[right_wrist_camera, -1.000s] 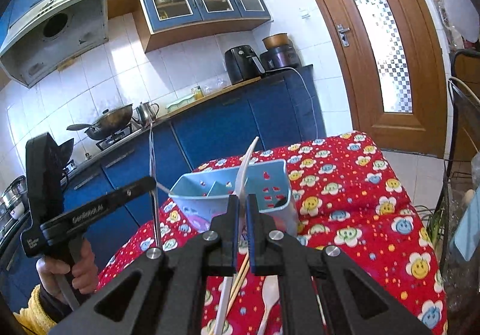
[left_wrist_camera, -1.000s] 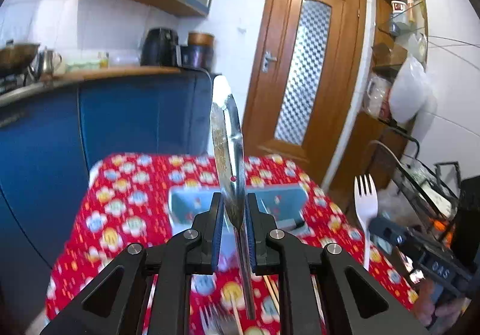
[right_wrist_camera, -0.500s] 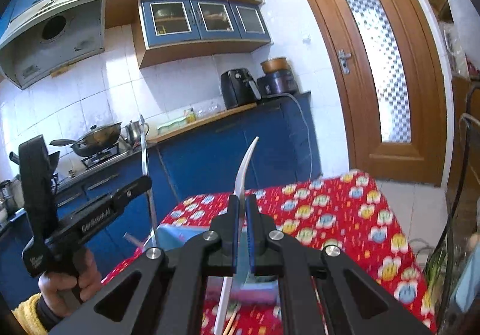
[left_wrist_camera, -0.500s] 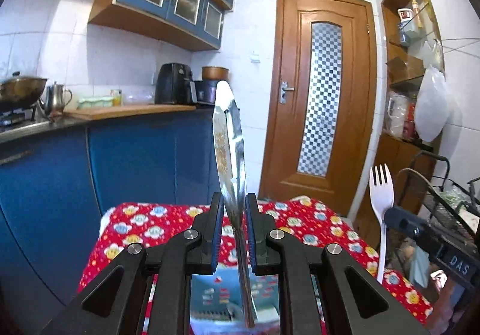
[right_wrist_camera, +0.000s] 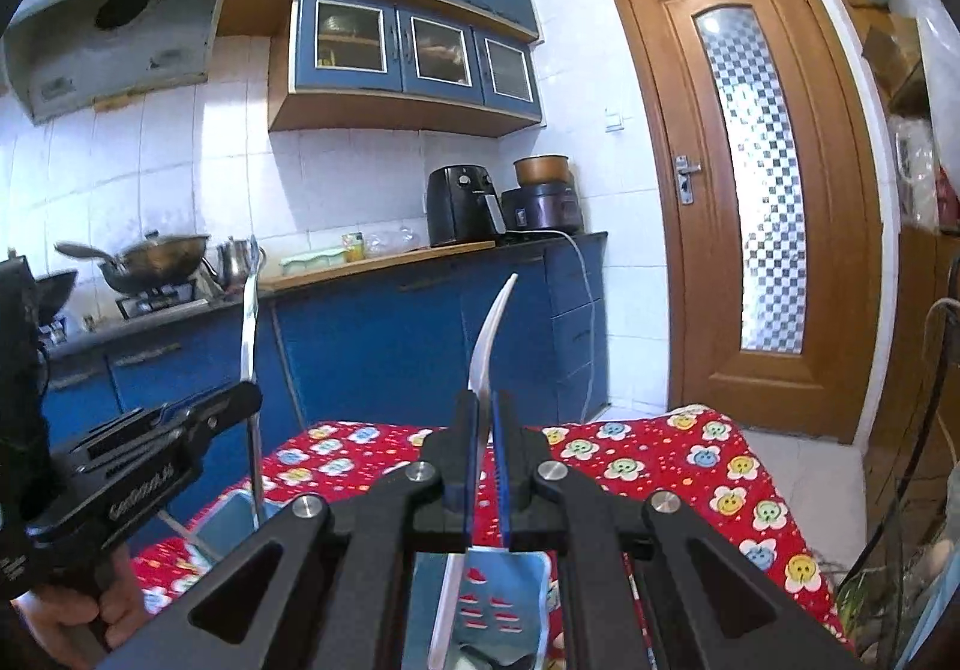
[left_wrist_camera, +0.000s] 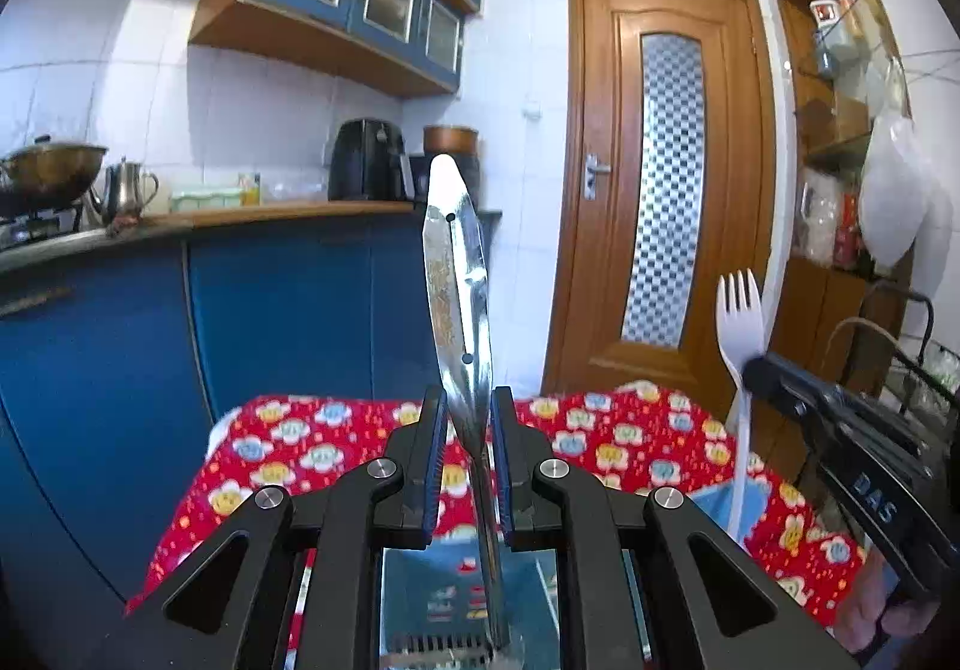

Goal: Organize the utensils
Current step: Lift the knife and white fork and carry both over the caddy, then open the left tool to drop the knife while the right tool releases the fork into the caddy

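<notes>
My left gripper [left_wrist_camera: 470, 418] is shut on a flat steel utensil [left_wrist_camera: 456, 298], whose shiny wide end stands upright. Its thin lower end hangs down over a light-blue plastic holder [left_wrist_camera: 444, 592] on the red flowered tablecloth [left_wrist_camera: 300, 442]. My right gripper [right_wrist_camera: 485, 418] is shut on a white plastic fork [right_wrist_camera: 489, 334], seen edge-on with its tines up. The fork's handle reaches down over the same holder [right_wrist_camera: 510, 598]. In the left wrist view the fork [left_wrist_camera: 741, 310] and the right gripper [left_wrist_camera: 756, 370] stand to the right. In the right wrist view the left gripper [right_wrist_camera: 249, 397] and the steel utensil [right_wrist_camera: 249, 310] stand to the left.
Blue cabinets and a counter [right_wrist_camera: 384, 262] with a wok, a kettle and an air fryer run behind the table. A wooden door [right_wrist_camera: 750, 190] is at the right. A wire rack [left_wrist_camera: 912, 370] stands by the table's right side. A person's hand [right_wrist_camera: 90, 610] grips the left tool.
Both grippers have moved forward toward the holder, still holding their utensils. The holder has slid from ahead of the fingers to beneath them, and more wall and cabinets fill the views.
</notes>
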{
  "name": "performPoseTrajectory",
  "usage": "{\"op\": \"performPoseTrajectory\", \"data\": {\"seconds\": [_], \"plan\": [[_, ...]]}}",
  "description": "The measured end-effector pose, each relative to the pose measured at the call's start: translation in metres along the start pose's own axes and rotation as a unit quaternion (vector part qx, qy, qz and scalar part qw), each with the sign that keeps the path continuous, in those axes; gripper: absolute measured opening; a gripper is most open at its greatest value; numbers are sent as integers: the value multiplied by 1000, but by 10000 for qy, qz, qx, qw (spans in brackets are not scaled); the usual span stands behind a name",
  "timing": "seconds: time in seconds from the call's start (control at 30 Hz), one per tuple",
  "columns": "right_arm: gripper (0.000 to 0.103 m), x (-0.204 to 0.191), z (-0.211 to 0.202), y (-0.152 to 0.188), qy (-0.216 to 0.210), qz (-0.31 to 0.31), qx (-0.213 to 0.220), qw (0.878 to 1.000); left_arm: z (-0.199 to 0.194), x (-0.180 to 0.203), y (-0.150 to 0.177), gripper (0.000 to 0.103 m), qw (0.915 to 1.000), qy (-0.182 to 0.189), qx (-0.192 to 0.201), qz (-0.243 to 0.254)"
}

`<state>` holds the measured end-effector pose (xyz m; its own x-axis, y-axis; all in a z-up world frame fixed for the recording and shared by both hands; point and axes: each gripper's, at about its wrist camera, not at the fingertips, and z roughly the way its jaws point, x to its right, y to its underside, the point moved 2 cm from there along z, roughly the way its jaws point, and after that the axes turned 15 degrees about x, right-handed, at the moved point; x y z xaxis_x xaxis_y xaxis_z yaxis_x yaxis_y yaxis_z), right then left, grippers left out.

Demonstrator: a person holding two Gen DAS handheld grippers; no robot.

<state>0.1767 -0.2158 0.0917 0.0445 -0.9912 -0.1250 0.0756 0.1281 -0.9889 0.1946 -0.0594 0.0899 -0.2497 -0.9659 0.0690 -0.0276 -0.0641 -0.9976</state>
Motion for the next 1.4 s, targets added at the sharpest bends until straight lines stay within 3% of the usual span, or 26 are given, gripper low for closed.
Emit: {"op": "performPoseTrajectory", "data": {"seconds": [0.3,0.43,0.5,0.63,1.03,1.4], "plan": [[7,-3,2,18,-211,-133,-318,9992,-7,1,11,16,9995,141,-256,-79],[7,-8,-1,19,-404,-84,-483,9980,-13,1,11,29,9993,160,-308,-153],[8,-10,-4,18,-431,-87,-491,9978,-18,1,9,29,9991,193,-333,-199],[20,-15,-12,13,-518,46,-490,9974,-28,1,5,31,9985,281,-386,-257],[20,-15,-46,-5,-572,307,-591,9961,-69,-2,-3,32,9969,399,-631,-236],[21,-27,-83,-5,-708,472,-956,9918,-106,-18,6,32,9935,259,-1078,-274]]}}
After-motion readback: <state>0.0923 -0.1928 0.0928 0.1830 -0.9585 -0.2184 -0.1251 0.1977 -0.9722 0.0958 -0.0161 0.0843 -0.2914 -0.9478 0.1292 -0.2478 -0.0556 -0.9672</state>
